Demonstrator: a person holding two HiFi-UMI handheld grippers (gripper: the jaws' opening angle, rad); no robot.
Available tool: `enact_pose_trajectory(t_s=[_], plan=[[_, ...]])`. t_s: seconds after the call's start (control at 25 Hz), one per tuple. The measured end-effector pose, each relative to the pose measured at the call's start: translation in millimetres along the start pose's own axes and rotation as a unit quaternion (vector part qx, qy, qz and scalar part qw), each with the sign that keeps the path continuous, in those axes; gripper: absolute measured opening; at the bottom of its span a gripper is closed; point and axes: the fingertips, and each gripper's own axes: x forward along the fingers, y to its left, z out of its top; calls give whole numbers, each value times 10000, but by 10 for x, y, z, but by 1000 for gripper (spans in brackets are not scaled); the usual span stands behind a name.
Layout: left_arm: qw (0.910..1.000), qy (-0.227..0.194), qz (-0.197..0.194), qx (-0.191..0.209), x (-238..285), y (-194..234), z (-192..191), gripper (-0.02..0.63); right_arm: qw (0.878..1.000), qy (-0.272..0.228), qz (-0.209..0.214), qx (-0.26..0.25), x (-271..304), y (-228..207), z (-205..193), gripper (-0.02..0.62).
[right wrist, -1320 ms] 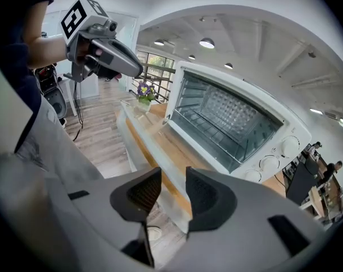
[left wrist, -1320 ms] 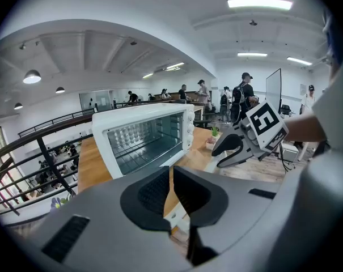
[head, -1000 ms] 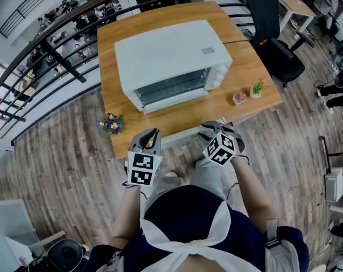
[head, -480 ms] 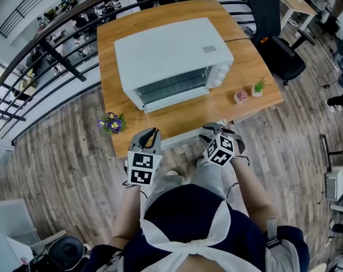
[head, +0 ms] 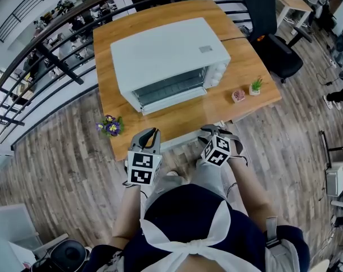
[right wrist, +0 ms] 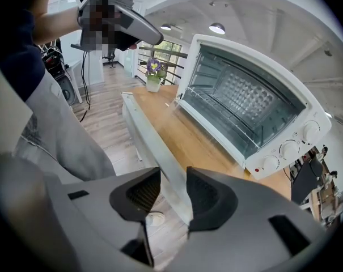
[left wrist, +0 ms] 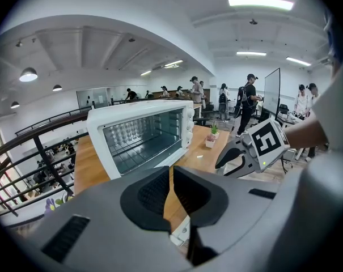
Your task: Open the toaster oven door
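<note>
Sitting shut on the toaster oven [head: 168, 55] mid-desk [head: 188, 117]: door [head: 171, 89]. Left tongs [left wrist: 171, 177] pressed together, empty; right tongs [right wrist: 174, 191] half apart, empty, both short of the desk's edge. Reach for the door's top rim, grip squarely, swing down slowly.

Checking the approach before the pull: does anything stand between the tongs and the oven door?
Nothing visible does. Only bare table lies between the left tongs, the right tongs and the oven door. Two pots stand off to the door's right and flowers at the table's left corner, both seemingly clear of its swing.
</note>
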Motion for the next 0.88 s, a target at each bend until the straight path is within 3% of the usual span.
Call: enact_pose_trajectory(t_s=[0.88], plan=[[9999, 36, -103, 33, 166, -44, 60, 37, 9992, 376, 111, -50, 277, 143, -192, 158]])
